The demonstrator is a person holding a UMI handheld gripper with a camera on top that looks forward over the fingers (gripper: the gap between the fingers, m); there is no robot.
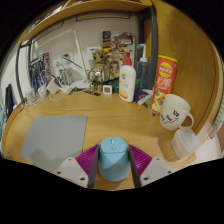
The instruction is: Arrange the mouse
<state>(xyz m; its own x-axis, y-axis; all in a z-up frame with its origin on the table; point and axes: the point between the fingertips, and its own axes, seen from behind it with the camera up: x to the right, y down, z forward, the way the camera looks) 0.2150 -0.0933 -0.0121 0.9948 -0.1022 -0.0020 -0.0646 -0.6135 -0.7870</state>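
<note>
A light blue mouse point(113, 156) sits between my gripper's point(113, 162) two fingers, with the magenta pads point(89, 158) pressing on both of its sides. I hold it over the front edge of the wooden desk point(100, 105). A grey mouse mat point(55, 135) lies on the desk just ahead and to the left of the fingers.
A white mug with a face point(176, 112) stands to the right, with a clear cup point(184, 143) nearer. A white bottle point(127, 80), an orange can point(164, 75) and small items stand at the back. A keyboard point(80, 91) lies at the back left.
</note>
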